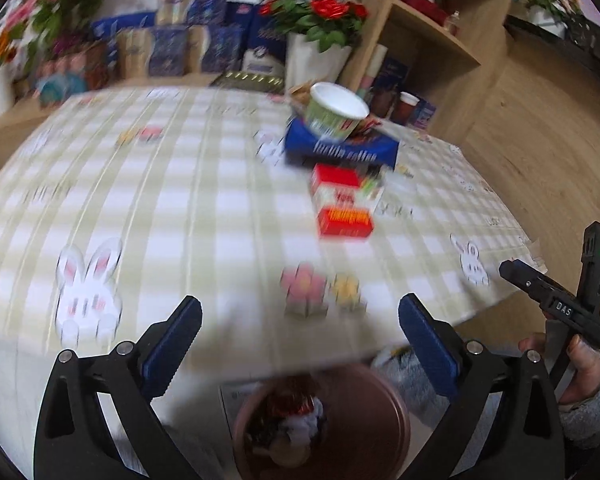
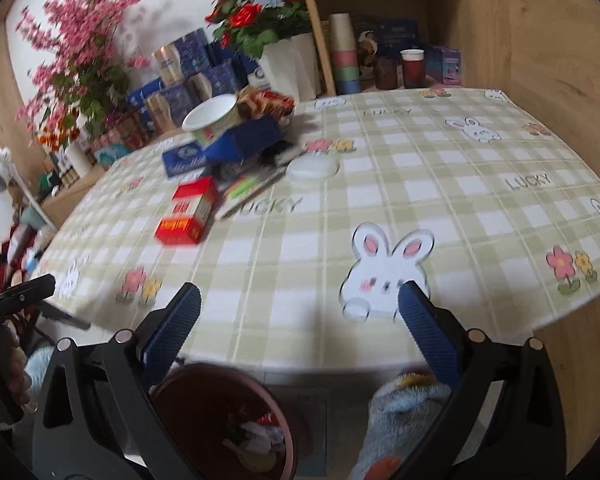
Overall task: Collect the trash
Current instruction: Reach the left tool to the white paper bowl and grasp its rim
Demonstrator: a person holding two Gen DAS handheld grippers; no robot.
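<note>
My left gripper (image 1: 300, 304) is open and empty over the near edge of the checked tablecloth (image 1: 160, 200). Below it stands a brown bin (image 1: 384, 392) holding crumpled wrappers. Farther right on the cloth lie a red box (image 1: 342, 208), a blue packet (image 1: 340, 148) and a tilted green paper cup (image 1: 336, 110). My right gripper (image 2: 300, 290) is also open and empty above the table's edge, with the bin (image 2: 204, 376) beneath it. In that view the red box (image 2: 190, 212), blue packet (image 2: 220, 148), cup (image 2: 214, 120), snack wrappers (image 2: 264, 102) and a white lid (image 2: 312, 168) lie ahead to the left.
Red flowers in a white pot (image 1: 316, 52), stacked blue and gold boxes (image 1: 180, 40) and a wooden shelf (image 1: 432, 32) stand behind the table. Pink blossoms (image 2: 80, 52) fill the far left. A hand (image 1: 576, 364) holds the other tool at right. A fuzzy blue slipper (image 2: 404, 412) shows below.
</note>
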